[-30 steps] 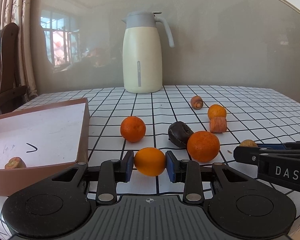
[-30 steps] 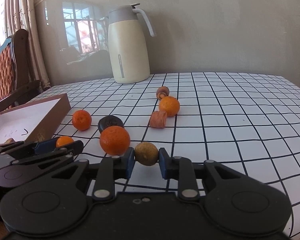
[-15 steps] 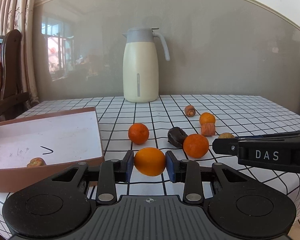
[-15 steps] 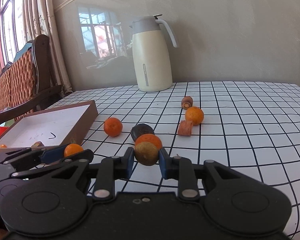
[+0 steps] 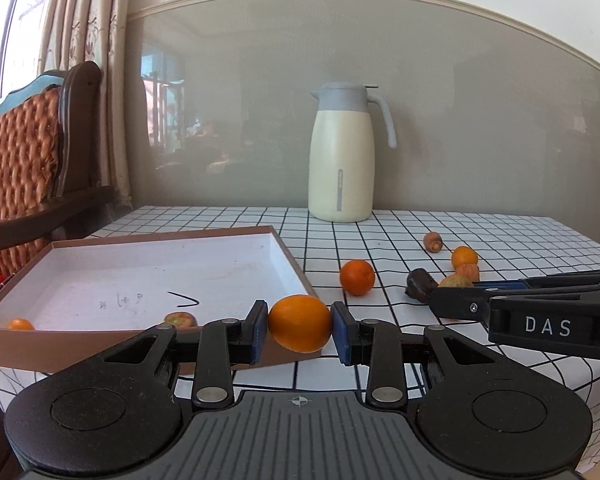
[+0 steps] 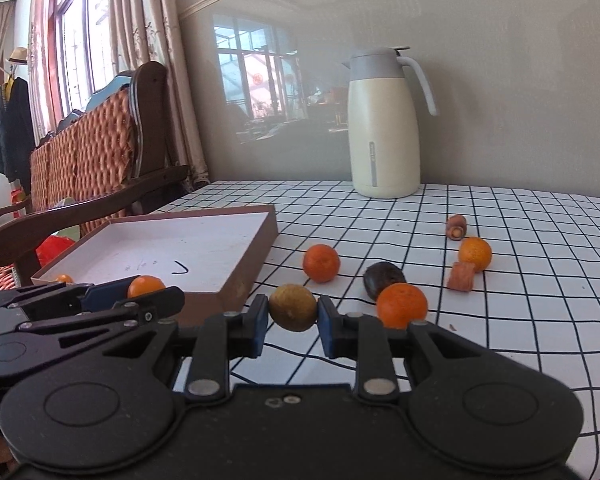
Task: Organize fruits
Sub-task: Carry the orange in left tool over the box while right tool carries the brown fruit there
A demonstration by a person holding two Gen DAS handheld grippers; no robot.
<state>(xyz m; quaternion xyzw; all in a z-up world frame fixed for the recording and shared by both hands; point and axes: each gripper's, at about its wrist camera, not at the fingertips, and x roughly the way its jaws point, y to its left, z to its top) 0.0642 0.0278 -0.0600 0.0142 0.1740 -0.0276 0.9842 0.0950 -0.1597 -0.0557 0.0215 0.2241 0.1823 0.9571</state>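
Note:
My left gripper (image 5: pixel 299 332) is shut on an orange (image 5: pixel 299 323), held in the air at the near right corner of the brown box (image 5: pixel 288 258). My right gripper (image 6: pixel 292 320) is shut on a yellow-brown fruit (image 6: pixel 293 307), held just right of the box (image 6: pixel 242 278). The box holds a small orange (image 5: pixel 20 324) and a brownish fruit (image 5: pixel 180 319). On the checked table lie oranges (image 6: pixel 321 263) (image 6: pixel 401 305) (image 6: pixel 475 254), a dark fruit (image 6: pixel 382 277), a carrot chunk (image 6: pixel 461 276) and a brown piece (image 6: pixel 456 226).
A cream thermos jug (image 5: pixel 341 156) stands at the back of the table. A wooden wicker chair (image 6: pixel 88 168) stands to the left beyond the table edge. The grey wall runs behind the table.
Both grippers have lifted their fruits off the table and moved left and back toward the box. The loose fruits on the table have not moved.

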